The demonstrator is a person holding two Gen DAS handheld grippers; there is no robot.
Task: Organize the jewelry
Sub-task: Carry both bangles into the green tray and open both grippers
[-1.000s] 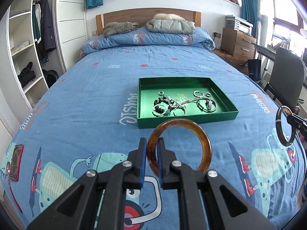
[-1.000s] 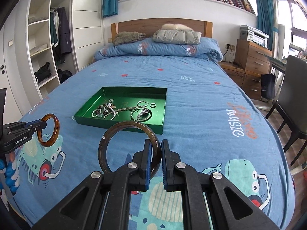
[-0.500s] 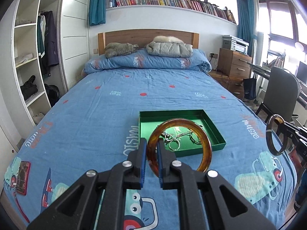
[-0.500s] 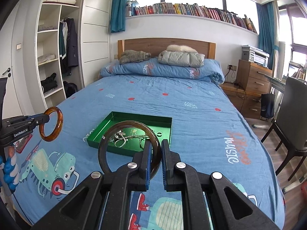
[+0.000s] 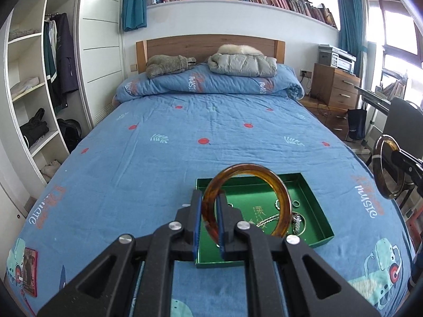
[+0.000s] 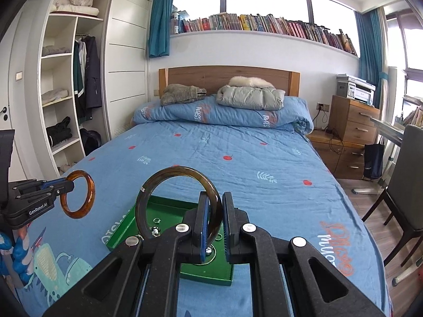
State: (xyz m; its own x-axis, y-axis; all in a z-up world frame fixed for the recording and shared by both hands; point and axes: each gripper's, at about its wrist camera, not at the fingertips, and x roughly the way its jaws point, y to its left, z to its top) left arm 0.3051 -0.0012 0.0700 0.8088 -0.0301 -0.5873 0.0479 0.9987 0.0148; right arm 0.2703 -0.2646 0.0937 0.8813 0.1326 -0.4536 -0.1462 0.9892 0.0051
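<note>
The left tool point(image 5: 208, 219) is squeezed tight on an orange-brown bangle point(image 5: 280, 185), held up in the air above the green tray point(image 5: 320, 211). The right tool point(image 6: 213, 227) is squeezed tight on a dark bangle point(image 6: 148, 190), also up above the green tray. The tray sits on the blue bed point(image 5: 185, 137). Silver chains and rings point(image 5: 296, 219) lie inside the tray.
</note>
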